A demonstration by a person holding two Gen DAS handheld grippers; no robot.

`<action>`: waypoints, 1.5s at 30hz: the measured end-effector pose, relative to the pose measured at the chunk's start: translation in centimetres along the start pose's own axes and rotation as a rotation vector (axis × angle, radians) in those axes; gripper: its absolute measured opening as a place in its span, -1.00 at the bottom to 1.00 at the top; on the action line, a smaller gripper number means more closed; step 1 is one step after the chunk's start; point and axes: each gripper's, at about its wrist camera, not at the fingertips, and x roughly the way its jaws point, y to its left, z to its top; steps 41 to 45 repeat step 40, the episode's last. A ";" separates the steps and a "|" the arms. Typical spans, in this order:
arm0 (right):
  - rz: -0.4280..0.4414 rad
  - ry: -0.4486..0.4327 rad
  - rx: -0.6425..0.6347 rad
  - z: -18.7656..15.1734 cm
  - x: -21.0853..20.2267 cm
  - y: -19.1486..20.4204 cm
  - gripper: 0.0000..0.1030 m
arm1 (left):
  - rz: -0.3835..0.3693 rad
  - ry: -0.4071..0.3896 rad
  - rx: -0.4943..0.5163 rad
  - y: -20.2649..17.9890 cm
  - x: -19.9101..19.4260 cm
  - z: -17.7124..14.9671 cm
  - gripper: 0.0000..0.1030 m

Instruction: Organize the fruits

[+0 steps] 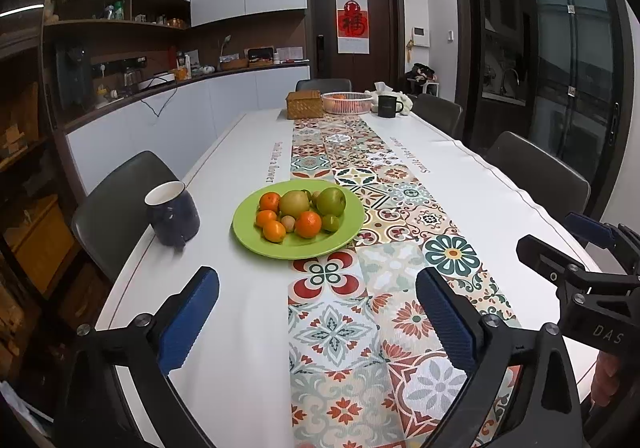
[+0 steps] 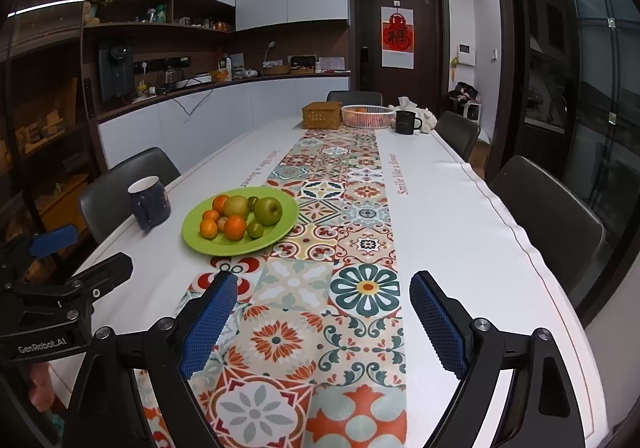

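Observation:
A green plate (image 1: pixel 344 236) (image 2: pixel 280 232) sits on the white table, holding several oranges (image 1: pixel 308 225) (image 2: pixel 235 228), a green apple (image 1: pixel 331 201) (image 2: pixel 268 210), a yellowish pear (image 1: pixel 294 204) (image 2: pixel 236 207) and small green fruits. My left gripper (image 1: pixel 318 284) is open and empty, hovering above the table's near end, short of the plate. My right gripper (image 2: pixel 324 286) is open and empty, to the right of the left one, over the patterned runner. Each gripper shows at the edge of the other's view.
A dark blue mug (image 1: pixel 173 213) (image 2: pixel 149 207) stands left of the plate. At the far end are a wicker box (image 1: pixel 304 104) (image 2: pixel 321 115), a pink basket (image 1: pixel 346 102) (image 2: pixel 367 116) with fruit inside and a black mug (image 1: pixel 389 106) (image 2: pixel 406 122). Dark chairs line both sides.

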 end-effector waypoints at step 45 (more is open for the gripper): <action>-0.003 0.028 0.003 -0.5 0.0 0.0 0.72 | 0.010 0.010 0.000 0.2 -0.2 0.1 1.00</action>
